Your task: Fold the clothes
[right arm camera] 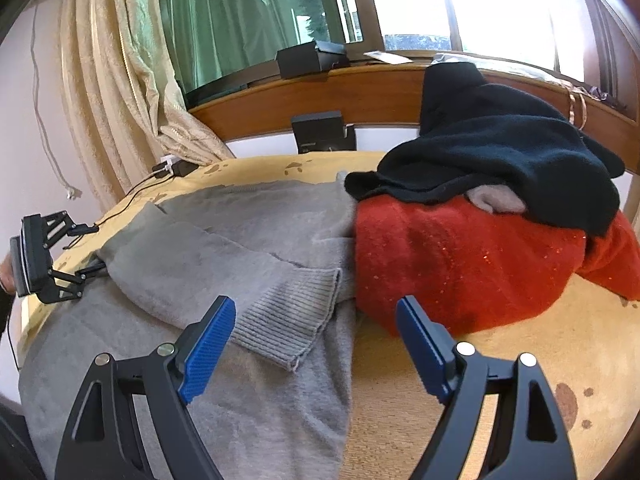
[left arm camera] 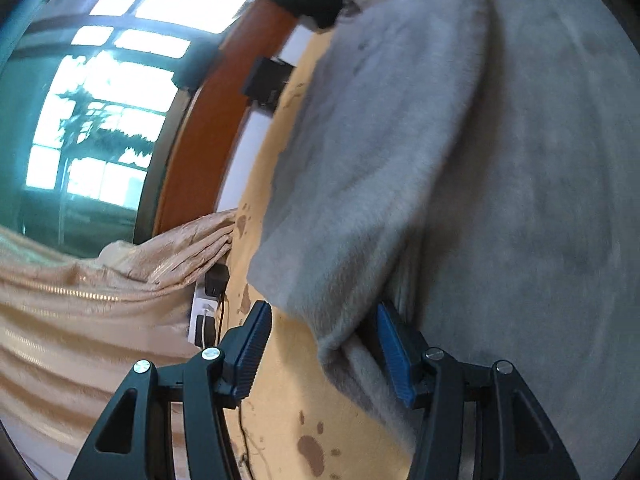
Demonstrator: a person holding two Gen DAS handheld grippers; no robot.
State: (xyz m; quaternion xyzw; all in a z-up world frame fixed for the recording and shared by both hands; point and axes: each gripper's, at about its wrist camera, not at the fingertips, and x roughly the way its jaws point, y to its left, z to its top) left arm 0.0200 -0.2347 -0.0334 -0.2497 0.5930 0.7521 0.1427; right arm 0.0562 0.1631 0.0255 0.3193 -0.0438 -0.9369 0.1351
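A grey sweater (right arm camera: 240,232) lies flat on the yellow bedspread (right arm camera: 480,352), one sleeve folded across its body, the ribbed cuff (right arm camera: 292,312) pointing toward me. My right gripper (right arm camera: 316,304) hovers open just above that cuff, nothing between its fingers. My left gripper (right arm camera: 90,249) sits at the sweater's left edge. In the left wrist view the left gripper (left arm camera: 323,312) is open, jaws wide apart. The folded shoulder of the grey sweater (left arm camera: 360,160) lies between them, and one blue pad (left arm camera: 394,352) is tucked against the fold.
A red garment (right arm camera: 460,264) with a black garment (right arm camera: 500,152) piled on top lies right of the sweater. A wooden headboard (right arm camera: 360,96), black boxes (right arm camera: 322,132), a window and a beige curtain (right arm camera: 112,100) stand behind. A power strip (left arm camera: 202,312) with cables sits at the bed's corner.
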